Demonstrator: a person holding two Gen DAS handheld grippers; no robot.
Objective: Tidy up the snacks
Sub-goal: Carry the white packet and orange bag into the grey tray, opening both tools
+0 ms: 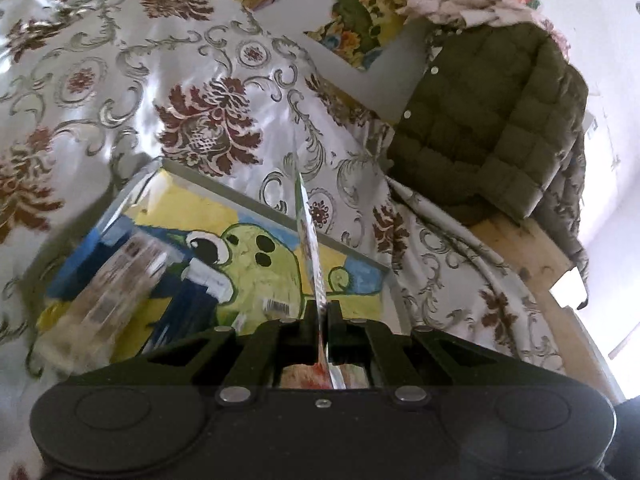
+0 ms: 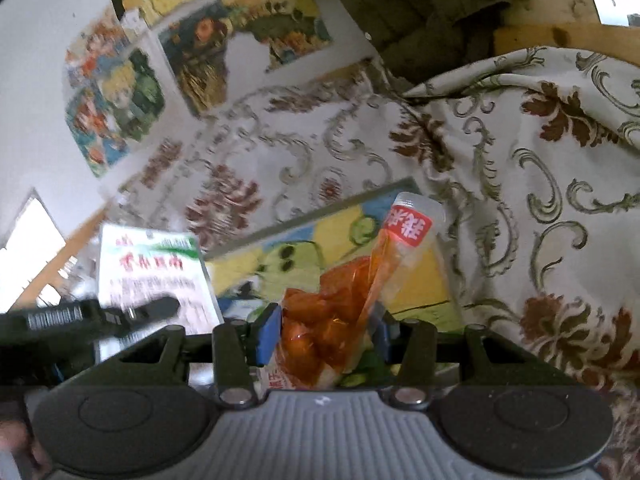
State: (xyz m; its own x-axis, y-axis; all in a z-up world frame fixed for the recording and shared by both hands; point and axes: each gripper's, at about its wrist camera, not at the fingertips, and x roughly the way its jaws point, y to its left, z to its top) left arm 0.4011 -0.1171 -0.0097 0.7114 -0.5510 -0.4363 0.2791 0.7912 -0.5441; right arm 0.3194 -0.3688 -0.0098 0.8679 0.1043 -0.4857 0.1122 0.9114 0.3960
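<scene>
So both snacks are up off the cloth-covered bench (image 1: 100,92) right now: the left hand-held gripper (image 1: 319,320) is clamped fully shut on a flat packet (image 1: 306,232), seen edge-on, its long axis running straight out from the jaws. The right hand-held gripper (image 2: 326,330) sits about half open, pinching the fat end of an orange bag (image 2: 332,300) that leans up and to the right. The tray (image 1: 244,256) with the green cartoon lies just ahead and below both, roughly equally near, so I'd guess that's where they go.
</scene>
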